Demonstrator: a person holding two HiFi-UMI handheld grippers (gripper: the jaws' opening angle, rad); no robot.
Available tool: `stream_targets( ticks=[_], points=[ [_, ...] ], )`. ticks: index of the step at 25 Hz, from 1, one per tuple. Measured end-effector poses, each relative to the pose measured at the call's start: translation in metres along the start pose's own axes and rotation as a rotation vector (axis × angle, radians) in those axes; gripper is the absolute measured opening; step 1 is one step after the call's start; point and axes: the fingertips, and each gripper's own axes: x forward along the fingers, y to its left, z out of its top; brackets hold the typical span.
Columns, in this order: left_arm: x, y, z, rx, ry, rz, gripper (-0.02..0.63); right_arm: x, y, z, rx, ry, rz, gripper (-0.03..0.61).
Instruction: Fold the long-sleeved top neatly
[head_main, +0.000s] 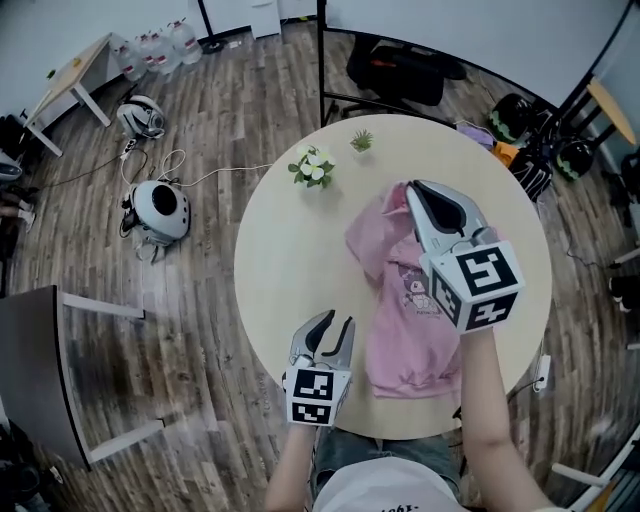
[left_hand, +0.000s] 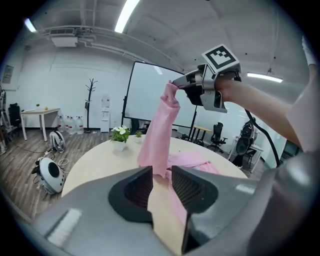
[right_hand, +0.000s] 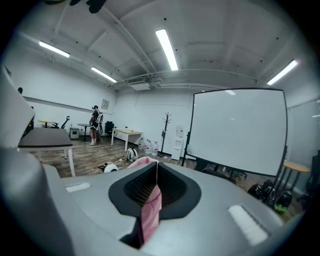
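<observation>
Two grippers share one round table (head_main: 285, 270): the left gripper (head_main: 338, 320), nearest at the rim, has its jaws apart, gripping nothing, while the right gripper (head_main: 418, 192) is clamped on a raised fold of pink cloth. That one pink long-sleeved top (head_main: 405, 330) lies rumpled, print up, on the table's right half. Two small potted plants (head_main: 313, 167) stand beyond.

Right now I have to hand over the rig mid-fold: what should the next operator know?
Right gripper: shut on a strip of the pink top, likely a sleeve, held up above the table.
Left gripper: open, empty, at the table's near edge beside the top's left side.
Top: its body lies on the table's right half, print up, hem toward the person.
Done: no neat fold shows yet.
Left: probably lay the raised strip across the body, then fold the rest.
</observation>
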Motion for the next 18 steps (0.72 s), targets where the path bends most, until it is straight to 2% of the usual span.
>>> stream_targets(
  ticks=[9, 18],
  points=[
    [0.033, -0.039, 0.008, 0.031, 0.036, -0.035, 0.120, -0.031, -0.097, -0.050, 0.034, 0.085, -0.114, 0.034],
    [0.065, -0.070, 0.001, 0.036, 0.092, -0.029, 0.120, -0.051, -0.160, -0.139, 0.078, 0.249, -0.122, 0.034]
  ],
)
